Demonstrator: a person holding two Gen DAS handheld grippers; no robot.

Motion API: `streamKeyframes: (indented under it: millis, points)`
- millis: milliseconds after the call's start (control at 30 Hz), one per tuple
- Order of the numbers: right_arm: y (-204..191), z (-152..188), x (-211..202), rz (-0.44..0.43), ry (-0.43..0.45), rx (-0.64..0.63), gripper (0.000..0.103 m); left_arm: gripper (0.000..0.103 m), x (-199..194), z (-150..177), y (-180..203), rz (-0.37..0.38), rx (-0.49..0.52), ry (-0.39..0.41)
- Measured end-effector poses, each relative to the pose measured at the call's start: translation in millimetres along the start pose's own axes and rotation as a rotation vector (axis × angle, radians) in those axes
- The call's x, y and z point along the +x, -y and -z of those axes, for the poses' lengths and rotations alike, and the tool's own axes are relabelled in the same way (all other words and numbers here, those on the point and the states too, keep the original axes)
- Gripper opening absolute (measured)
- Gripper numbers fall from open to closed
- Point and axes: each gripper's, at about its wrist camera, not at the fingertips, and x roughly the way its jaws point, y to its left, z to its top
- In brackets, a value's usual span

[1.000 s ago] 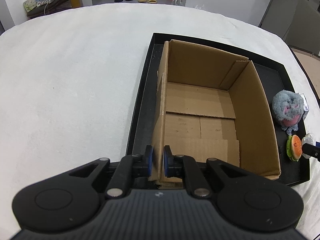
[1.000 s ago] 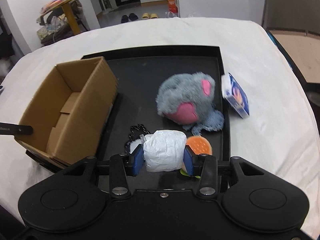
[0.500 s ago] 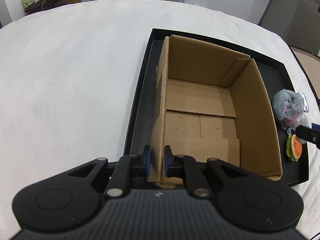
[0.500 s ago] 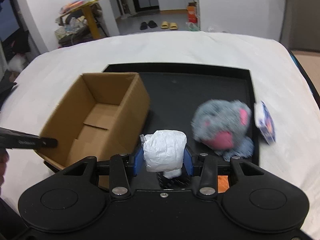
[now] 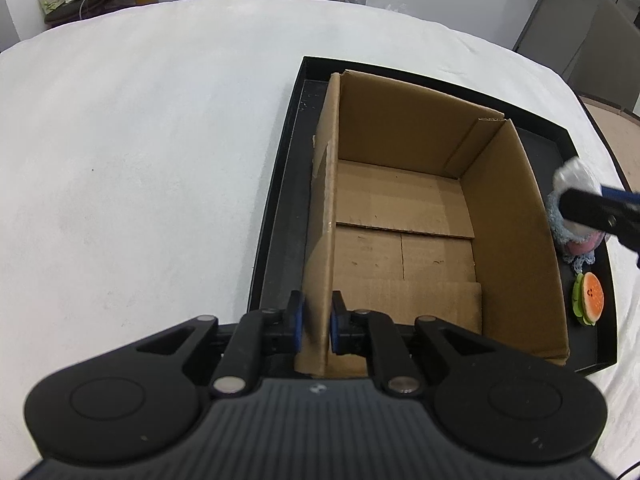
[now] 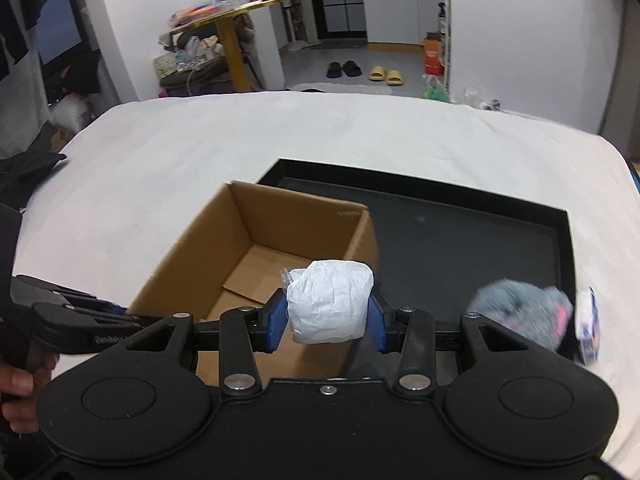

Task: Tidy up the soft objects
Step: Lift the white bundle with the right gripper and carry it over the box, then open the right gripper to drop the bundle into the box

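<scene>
Left gripper (image 5: 316,322) clamped the box (image 5: 404,236) wall; right gripper (image 6: 327,320) held a wad (image 6: 330,300) (mid-carry); release over the box judged next.

Both views are evenly and fairly brightly lit by soft indoor light, with a cool cast and no harsh glare. The white table cover (image 5: 140,160) reads almost washed out. Shadows are faint, deepest inside the cardboard box (image 5: 404,216). Fisheye distortion bends the table edge and room walls toward the frame borders. The right wrist view shows motion blur, strongest on the grey plush toy (image 6: 520,312) and the small packet (image 6: 588,320); the left wrist view is sharp.
</scene>
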Motion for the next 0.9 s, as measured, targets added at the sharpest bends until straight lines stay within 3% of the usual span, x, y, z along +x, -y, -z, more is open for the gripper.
streamKeyframes:
  millis: [900]
  points:
    - [-49, -24, 44, -0.053, 0.01, -0.075, 0.044, 0.013, 6, -4, -12, 0.066, -0.007, -0.04]
